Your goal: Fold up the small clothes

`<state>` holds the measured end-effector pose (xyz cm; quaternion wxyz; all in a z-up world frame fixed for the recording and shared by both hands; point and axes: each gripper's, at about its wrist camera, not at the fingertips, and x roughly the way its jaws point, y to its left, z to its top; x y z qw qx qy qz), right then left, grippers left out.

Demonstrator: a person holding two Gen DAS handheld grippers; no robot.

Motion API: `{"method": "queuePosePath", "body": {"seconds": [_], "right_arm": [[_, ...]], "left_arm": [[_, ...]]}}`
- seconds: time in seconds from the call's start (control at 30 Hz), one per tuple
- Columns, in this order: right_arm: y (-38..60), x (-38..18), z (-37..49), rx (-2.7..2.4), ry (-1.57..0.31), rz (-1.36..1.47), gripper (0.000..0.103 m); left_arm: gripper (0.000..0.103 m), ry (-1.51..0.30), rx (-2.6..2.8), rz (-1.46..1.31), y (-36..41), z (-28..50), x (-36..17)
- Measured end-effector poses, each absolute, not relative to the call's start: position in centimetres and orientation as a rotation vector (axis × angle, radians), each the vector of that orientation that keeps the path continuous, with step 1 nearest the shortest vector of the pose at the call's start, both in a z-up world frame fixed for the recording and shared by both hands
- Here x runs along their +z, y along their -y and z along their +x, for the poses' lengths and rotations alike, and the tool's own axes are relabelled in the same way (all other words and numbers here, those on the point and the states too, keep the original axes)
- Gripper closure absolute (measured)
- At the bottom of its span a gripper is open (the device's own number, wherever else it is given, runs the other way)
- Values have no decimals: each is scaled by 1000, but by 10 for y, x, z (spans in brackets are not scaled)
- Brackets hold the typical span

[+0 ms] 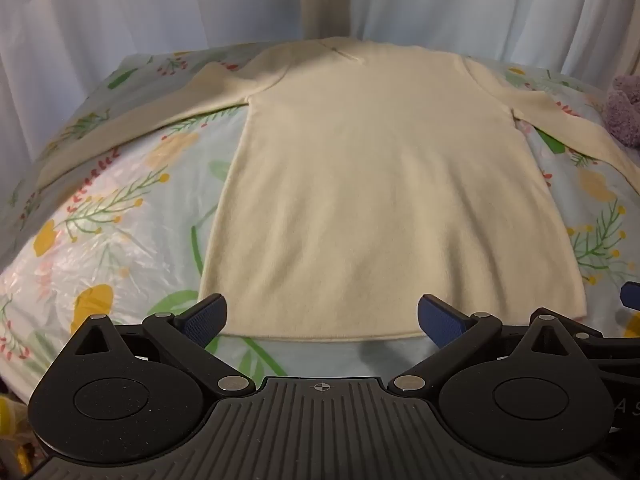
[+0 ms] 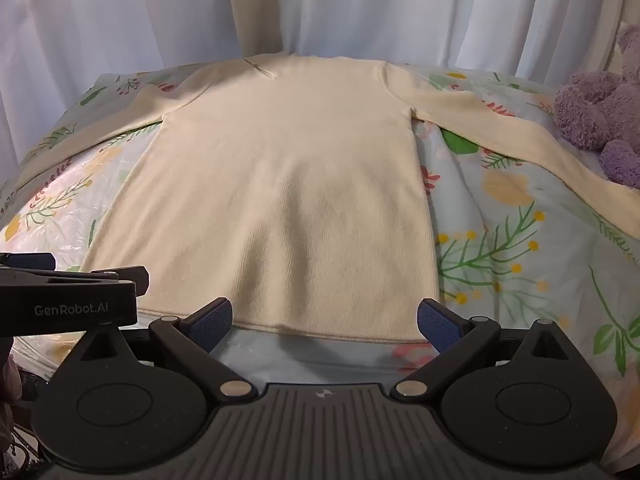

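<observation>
A cream long-sleeved knit top [image 1: 380,184] lies flat on the floral bedcover, hem toward me, collar at the far end and both sleeves spread out and down to the sides; it also shows in the right wrist view [image 2: 280,184]. My left gripper [image 1: 322,318] is open and empty, its blue pads just above the hem. My right gripper [image 2: 324,320] is open and empty at the hem's right half. The left gripper's body [image 2: 68,304] shows at the left edge of the right wrist view.
The floral plastic-covered bedcover [image 1: 120,232] spreads on both sides [image 2: 512,248]. A purple plush toy [image 2: 600,120] sits at the right, touching the right sleeve. White curtains [image 1: 160,8] hang behind the bed.
</observation>
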<state>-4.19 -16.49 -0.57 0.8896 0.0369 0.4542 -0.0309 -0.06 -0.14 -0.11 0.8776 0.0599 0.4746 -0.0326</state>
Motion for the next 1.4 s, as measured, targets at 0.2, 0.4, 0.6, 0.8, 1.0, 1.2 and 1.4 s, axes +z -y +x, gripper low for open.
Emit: {"method": "queuePosePath", "body": {"seconds": [0.2,0.4,0.6,0.8,1.0,1.2,1.4], "right_arm": [[164,-7,-41,-61,-947,77,4],[166,-8,-37,-64,-951,82,4],[166,-10,-40,-74,-953,87,4],[168,-10,-40,-84,-955,94,4],[169,-8,-39,-91,-956,100,4],[169,-8,-38,-88,-960,99,4],[169,-9,-38,-87,-964,102,4]], "left_arm": [[0,-1003,-71,118,6,-3,-2],[0,-993,-73,120,0,1,-1],[0,-994,-66,112,-2,3,-1],[0,-1001,-57,117,-4,2,-1],[0,-1003,-54,117,-4,2,-1],[0,-1009,-46,112,-6,1,-1],[0,-1014,-44,113,-5,1,-1]]}}
